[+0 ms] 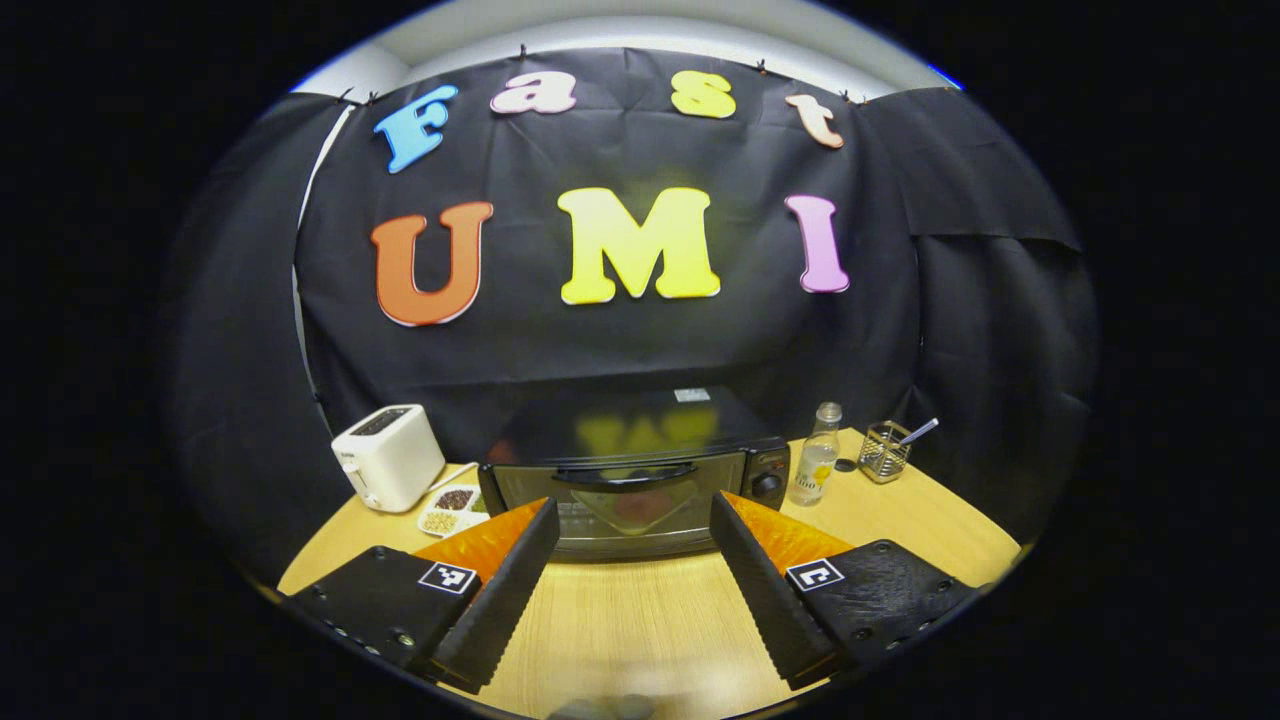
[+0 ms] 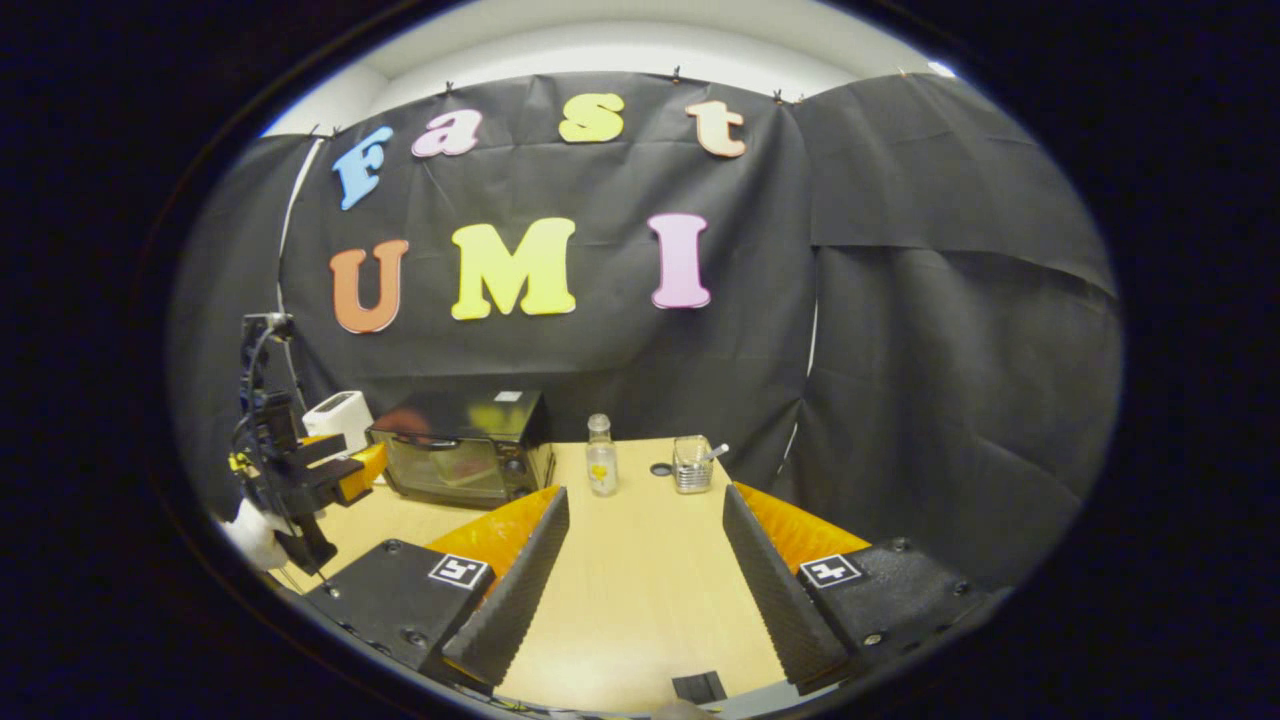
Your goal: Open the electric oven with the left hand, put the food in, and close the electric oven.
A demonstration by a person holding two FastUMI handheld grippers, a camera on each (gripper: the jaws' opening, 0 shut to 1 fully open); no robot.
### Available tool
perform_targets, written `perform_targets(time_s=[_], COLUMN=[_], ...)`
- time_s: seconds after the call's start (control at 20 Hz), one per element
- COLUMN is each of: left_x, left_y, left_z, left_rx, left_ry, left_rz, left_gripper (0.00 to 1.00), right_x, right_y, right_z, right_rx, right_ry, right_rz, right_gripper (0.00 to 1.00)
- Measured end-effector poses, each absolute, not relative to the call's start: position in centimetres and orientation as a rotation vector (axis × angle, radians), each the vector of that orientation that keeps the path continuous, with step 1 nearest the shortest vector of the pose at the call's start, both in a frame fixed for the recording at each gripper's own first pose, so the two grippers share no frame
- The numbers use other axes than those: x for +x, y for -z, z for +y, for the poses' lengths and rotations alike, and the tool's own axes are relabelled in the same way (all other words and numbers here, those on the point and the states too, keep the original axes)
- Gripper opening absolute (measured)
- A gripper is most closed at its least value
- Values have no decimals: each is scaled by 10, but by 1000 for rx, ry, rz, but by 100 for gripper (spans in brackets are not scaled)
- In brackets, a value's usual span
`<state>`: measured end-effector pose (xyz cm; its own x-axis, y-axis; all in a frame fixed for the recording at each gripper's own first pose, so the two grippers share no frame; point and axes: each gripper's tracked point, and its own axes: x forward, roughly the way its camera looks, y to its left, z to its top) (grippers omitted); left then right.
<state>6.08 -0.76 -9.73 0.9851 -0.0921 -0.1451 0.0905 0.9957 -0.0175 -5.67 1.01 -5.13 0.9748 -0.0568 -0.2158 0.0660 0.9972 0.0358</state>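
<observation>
The oven (image 1: 632, 480) sat mid-frame, door closed, just beyond the left gripper (image 1: 634, 540), whose fingers were spread and empty. The right gripper (image 2: 645, 530) was likewise spread.

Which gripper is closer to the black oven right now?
Left. The left gripper faces the oven straight on, open, just short of its closed door. The right gripper hangs open farther off to the oven's right, over bare table, pointing toward the bottle.
</observation>
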Motion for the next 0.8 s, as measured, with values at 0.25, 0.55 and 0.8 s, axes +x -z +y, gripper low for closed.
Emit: perform_targets(time_s=[0.25,0.55,0.8], left_x=[-24,-95,-125], left_y=[45,11,-11], left_z=[-1,-19,-49], left_rx=[-43,-40,-37], left_ry=[53,4,-5], left_rz=[75,33,0], left_gripper=[96,96,96], right_x=[-71,-91,-112], right_y=[27,21,17], right_z=[2,-25,-49], right_rx=[27,43,32], right_ry=[13,-36,-64], right_rz=[149,126,104], right_gripper=[96,96,96])
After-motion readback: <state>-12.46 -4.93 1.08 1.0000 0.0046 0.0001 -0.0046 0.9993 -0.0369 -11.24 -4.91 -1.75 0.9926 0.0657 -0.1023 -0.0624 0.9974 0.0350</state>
